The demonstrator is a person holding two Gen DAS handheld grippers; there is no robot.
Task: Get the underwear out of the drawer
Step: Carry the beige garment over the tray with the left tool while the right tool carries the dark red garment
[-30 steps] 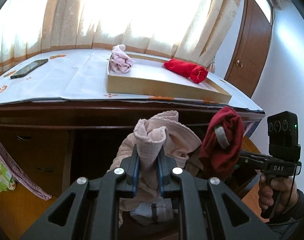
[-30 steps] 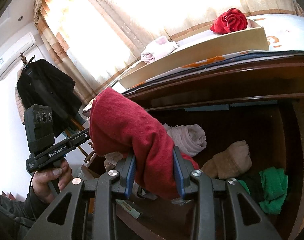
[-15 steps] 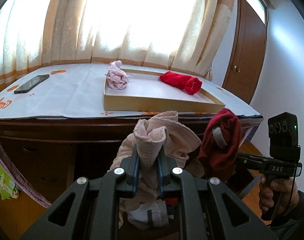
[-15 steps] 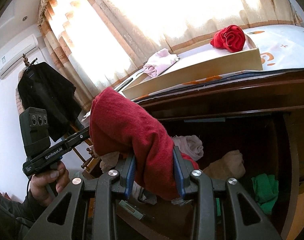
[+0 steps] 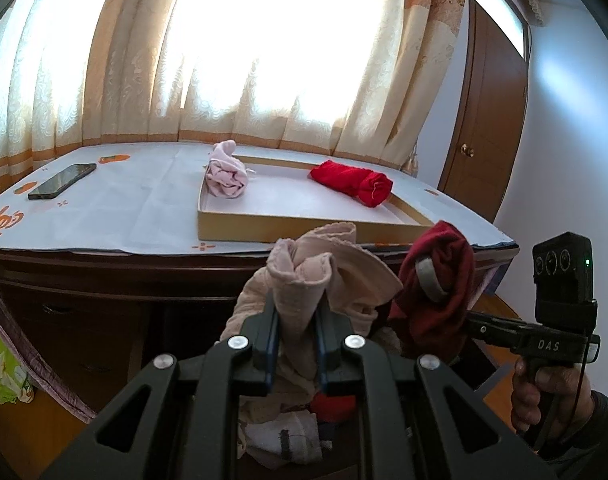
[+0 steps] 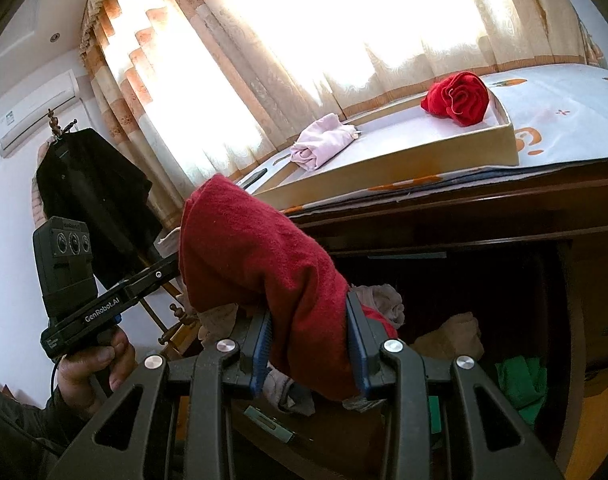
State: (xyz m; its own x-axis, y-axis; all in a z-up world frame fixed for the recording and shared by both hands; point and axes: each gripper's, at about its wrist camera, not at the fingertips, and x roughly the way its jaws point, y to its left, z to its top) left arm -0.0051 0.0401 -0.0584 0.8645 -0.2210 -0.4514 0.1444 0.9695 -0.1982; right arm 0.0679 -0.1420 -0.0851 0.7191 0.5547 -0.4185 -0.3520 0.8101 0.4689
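Two rolled garments lie in the one shallow cardboard tray [image 5: 240, 229] on the bench [image 5: 104, 216]: a pale pink roll [image 5: 226, 172] at the tray's far left corner and a bright red roll [image 5: 354, 182] toward its far right corner. One dark phone [image 5: 62, 186] lies near the bench's left edge.

Two hand-held grippers are in use, each carrying one piece of underwear. The left hand-held gripper [image 5: 297, 318] is nearly closed, its blue pads pinching a beige pair of underwear [image 5: 304, 280] that bunches up above the pads and hangs below them, in front of the bench's front edge and above the open drawer. The right hand-held gripper [image 6: 309, 344] stands a little wider, clamped on a thick dark red pair of underwear [image 6: 260, 256] that rises and folds over to the left above the pads, also below the bench's front edge.

In the open drawer [image 6: 560, 360] under the bench more clothes remain: a beige bundle [image 6: 452, 334], a green piece [image 6: 520, 380] at the right side, and a greyish pink piece [image 6: 378, 300] behind the red one. One black jacket [image 6: 92, 196] hangs at the left wall.
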